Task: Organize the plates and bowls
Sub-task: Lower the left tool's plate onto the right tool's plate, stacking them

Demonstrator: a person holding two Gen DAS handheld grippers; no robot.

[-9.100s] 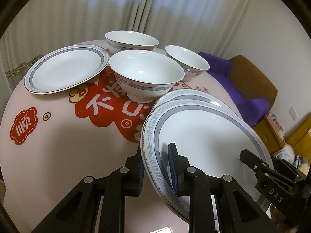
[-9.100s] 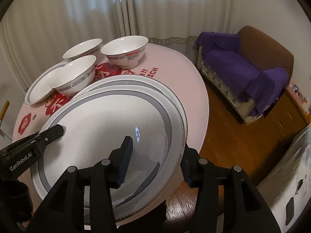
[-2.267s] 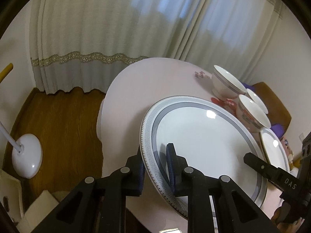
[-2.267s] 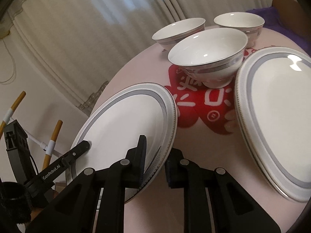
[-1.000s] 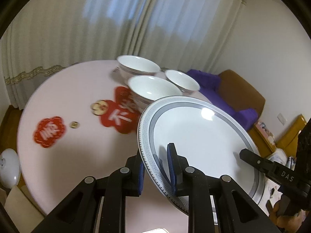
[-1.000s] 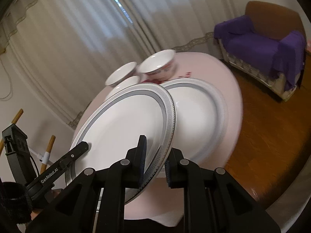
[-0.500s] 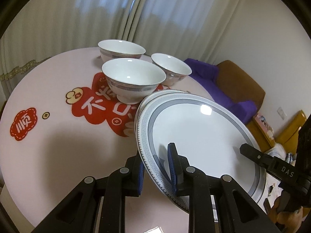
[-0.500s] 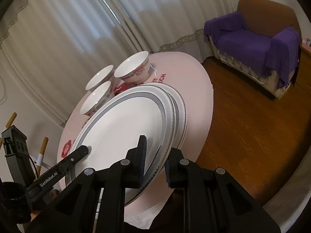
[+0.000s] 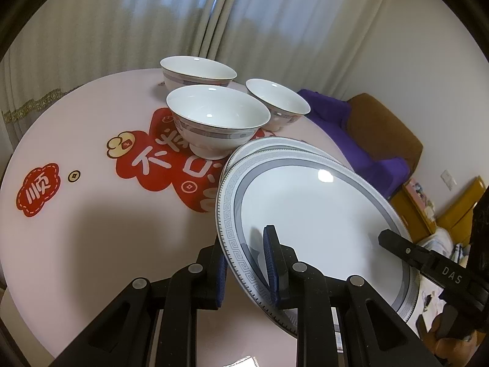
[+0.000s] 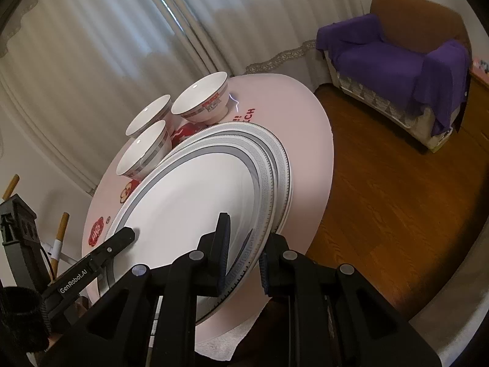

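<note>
Round table (image 9: 91, 232): three bowls (image 9: 217, 121), two plates (image 9: 318, 214), both claws (image 9: 246, 263) gripping top.

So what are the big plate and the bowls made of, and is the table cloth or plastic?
The big white grey-banded plate looks like glazed porcelain: glossy, with a sharp light spot on it. The three white grey-banded bowls look the same, shiny with thin gold-looking rims. The round pink table's top seems a smooth printed plastic or vinyl cover, judging by its soft sheen; I can't be sure.
</note>
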